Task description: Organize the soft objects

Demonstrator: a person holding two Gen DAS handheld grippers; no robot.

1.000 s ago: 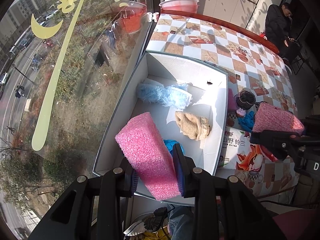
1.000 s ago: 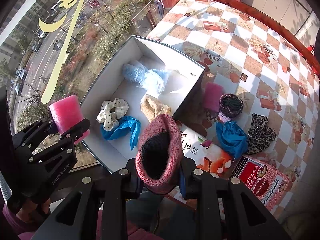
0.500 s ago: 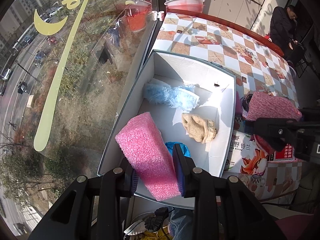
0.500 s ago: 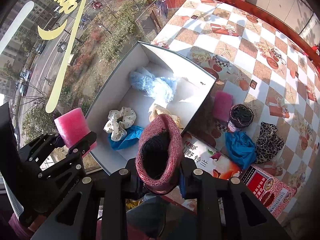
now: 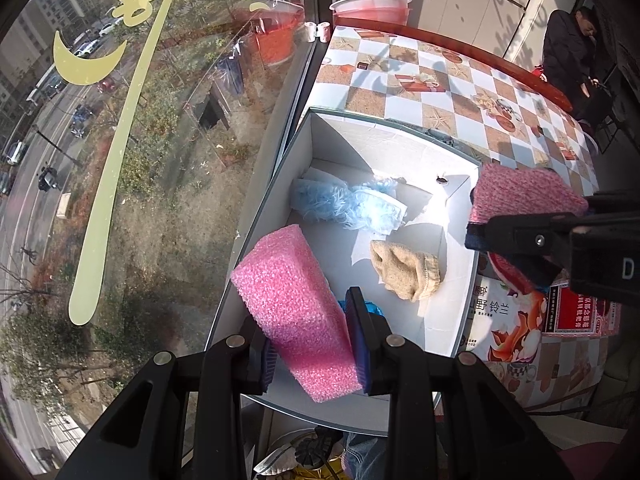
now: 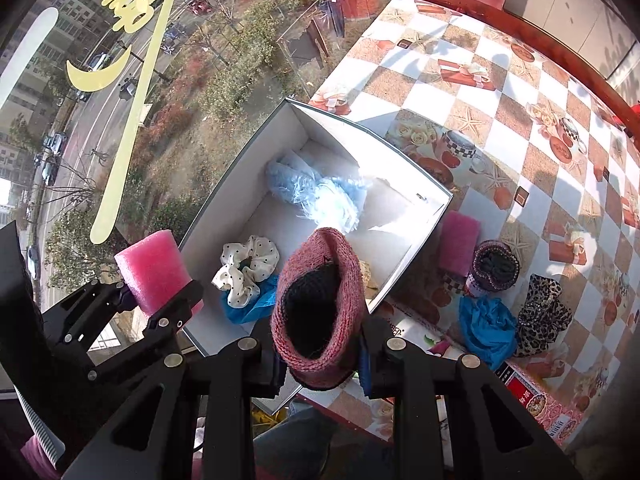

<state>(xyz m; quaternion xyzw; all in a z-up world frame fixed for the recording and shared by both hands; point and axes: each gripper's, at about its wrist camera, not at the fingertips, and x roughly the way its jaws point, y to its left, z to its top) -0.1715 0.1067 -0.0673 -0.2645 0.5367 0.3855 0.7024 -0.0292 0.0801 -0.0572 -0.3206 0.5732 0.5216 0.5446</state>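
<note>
Both tools hang up over the white box (image 5: 464,280), which sits on the checkered counter (image 5: 452,92) right against the window.

The left tool (image 5: 310,344) is clamped on a pink foam block (image 5: 292,300), tilted so the block's far end leans up and toward the window, over the box's near corner. In the right wrist view the same left tool (image 6: 160,302) comes in low from the left with the foam block (image 6: 154,270) sticking up out of it, just beside the box's (image 6: 224,208) window-side wall.

The right tool (image 6: 320,360) is squeezed around a pink knit hat (image 6: 320,308) with a dark lining, its opening facing the camera. From the left wrist view the right tool (image 5: 520,240) reaches in from the right at the box's counter-side wall, the hat (image 5: 520,192) poking out past it.

Inside the box: a fluffy light-blue cloth (image 6: 316,192), a white polka-dot scrunchie (image 6: 246,268), a blue cloth (image 6: 252,306), and a tan knit piece (image 5: 406,276).

Out on the counter: another pink foam block (image 6: 460,246), a dark knit roll (image 6: 494,266), a blue rag (image 6: 486,330) and a leopard scrunchie (image 6: 542,314).

Readable stuff: a printed package (image 5: 508,320) by the box shows "野铃兰", and the right tool's body has a white "D". The red carton's (image 5: 576,312) text is too small to read.
</note>
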